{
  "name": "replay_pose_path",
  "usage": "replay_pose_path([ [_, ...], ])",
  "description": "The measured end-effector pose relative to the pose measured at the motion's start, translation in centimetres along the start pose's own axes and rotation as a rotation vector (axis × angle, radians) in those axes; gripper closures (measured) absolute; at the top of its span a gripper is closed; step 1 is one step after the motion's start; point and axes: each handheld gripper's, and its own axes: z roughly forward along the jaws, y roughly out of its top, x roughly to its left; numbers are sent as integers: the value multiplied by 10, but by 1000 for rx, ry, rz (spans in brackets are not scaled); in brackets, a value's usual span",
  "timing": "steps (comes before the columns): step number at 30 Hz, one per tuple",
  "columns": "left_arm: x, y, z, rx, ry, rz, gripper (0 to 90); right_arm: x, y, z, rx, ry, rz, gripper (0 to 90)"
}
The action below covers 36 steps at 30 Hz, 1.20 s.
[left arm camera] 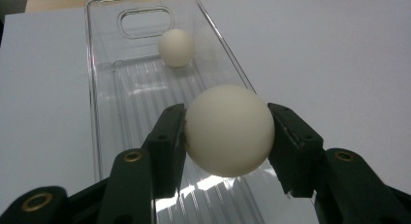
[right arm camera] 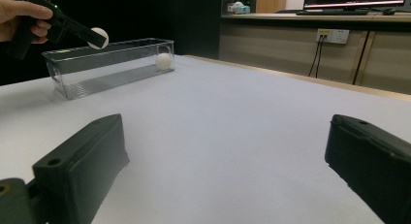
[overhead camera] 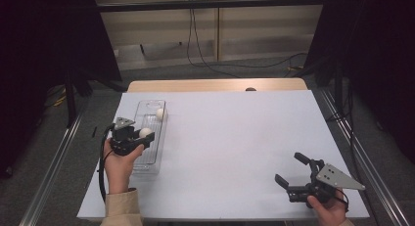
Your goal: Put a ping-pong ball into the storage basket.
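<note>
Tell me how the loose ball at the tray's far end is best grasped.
Grip the loose ball across its widest middle, coming straight down from above: the clear tray walls block side approaches. Being round, any jaw direction works; along the tray's length gives more room.

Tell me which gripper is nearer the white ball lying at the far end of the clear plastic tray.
Left. The left gripper hangs over the clear plastic tray, holding another white ball, close to the lying ball. The right gripper sits open across the table.

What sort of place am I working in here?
Probably a lab or office recording bench: a white-covered table between dark curtains, a wall socket with hanging cables, and a lit monitor on a desk.
</note>
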Motion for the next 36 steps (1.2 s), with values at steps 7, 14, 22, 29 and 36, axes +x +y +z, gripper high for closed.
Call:
replay_pose_path([
  [7, -1, 0, 0, 0, 4, 6, 510, 0, 0, -1, 0, -1, 0, 8],
  [14, 0, -2, 1, 5, 9, 3, 510, 0, 0, 0, -1, 0, -1, 8],
  [22, -1, -3, 1, 11, 14, 16, 510, 0, 0, 0, -1, 0, -1, 8],
  [29, 0, -4, 2, 18, 23, 20, 509, 0, 0, -1, -2, -3, -1, 8],
  [36, 1, -5, 3, 25, 27, 6, 508, 0, 0, -1, -2, -5, -3, 8],
])
